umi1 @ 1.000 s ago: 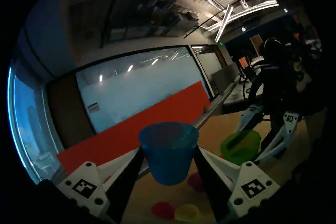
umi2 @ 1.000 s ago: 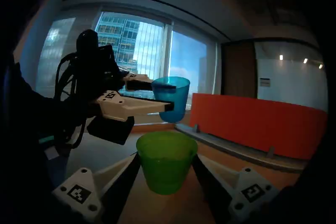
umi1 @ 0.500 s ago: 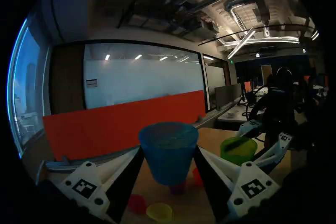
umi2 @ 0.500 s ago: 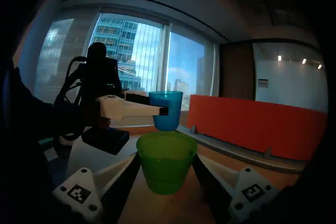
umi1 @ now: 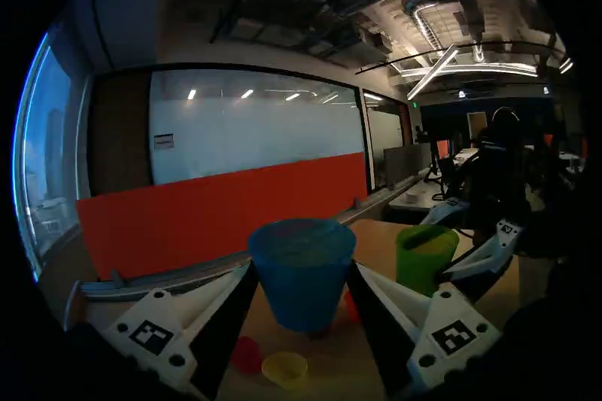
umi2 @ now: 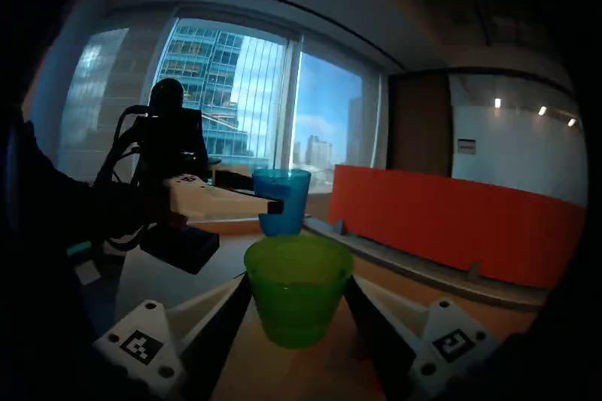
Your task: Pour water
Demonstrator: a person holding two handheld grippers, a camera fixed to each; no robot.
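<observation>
A: The room is an office: a tan wooden table [umi2: 316,371], a smooth orange partition [umi1: 226,209] along its far edge, and tall windows [umi2: 226,107] facing glass towers.

B: What sits nearest in the left gripper view?

A: The left gripper [umi1: 302,269], its white fingers clamped on the sides of a blue cup [umi1: 301,296]. The cup is translucent plastic and tapers downward. It stands upright, rim up, long axis vertical.

B: And in the right gripper view?

A: The right gripper [umi2: 298,284] is pressed the same way on a green cup [umi2: 298,307] of the same tapered plastic, which is also upright. Both cups are held above the table. Whether either holds water cannot be told.

B: Farther off?

A: In the right gripper view the blue cup hangs just beyond the green one, level. Below it on the table lie a small yellow cup [umi1: 284,367] and a red cup [umi1: 245,352].
</observation>
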